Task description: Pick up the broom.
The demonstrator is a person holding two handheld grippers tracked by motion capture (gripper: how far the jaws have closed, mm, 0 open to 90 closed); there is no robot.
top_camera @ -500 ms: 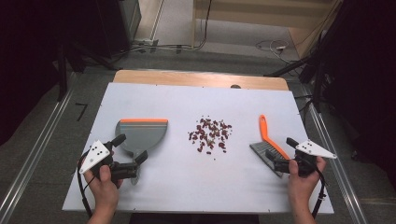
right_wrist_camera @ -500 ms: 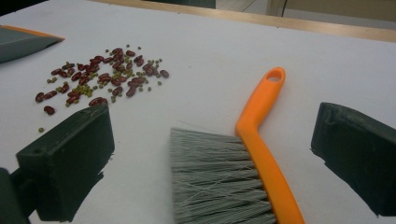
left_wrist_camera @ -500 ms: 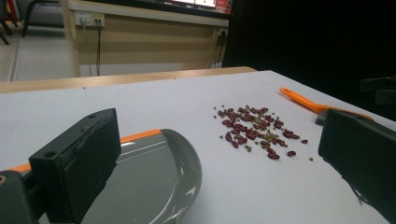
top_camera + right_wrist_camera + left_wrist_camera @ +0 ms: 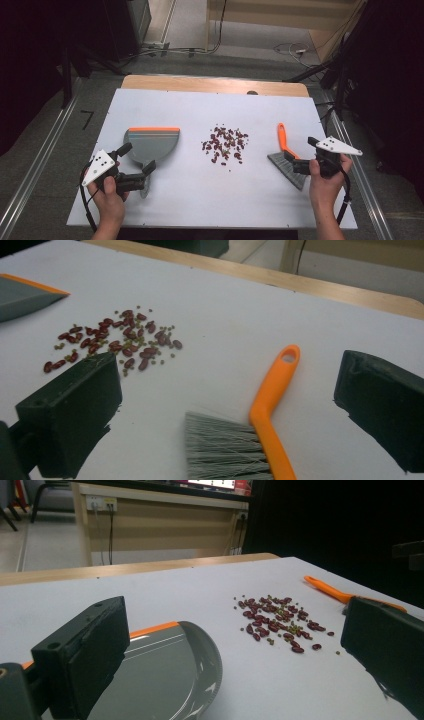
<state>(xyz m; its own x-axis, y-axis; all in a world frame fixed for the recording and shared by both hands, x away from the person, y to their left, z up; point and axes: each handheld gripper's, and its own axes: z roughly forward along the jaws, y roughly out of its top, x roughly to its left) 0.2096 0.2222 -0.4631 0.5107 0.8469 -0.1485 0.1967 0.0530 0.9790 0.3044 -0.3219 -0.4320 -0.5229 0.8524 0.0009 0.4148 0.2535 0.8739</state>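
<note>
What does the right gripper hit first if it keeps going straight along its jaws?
Most likely the brush: the open right gripper has its grey bristles and orange handle lying between the jaws, just ahead. The beans lie off to the side. Depth is uncertain.

Your bench is evenly lit from overhead, surroundings drop to near black. Shadows are soft and short. In both gripper views your near fingers blur out of focus; mild sheen on the dustpan.
</note>
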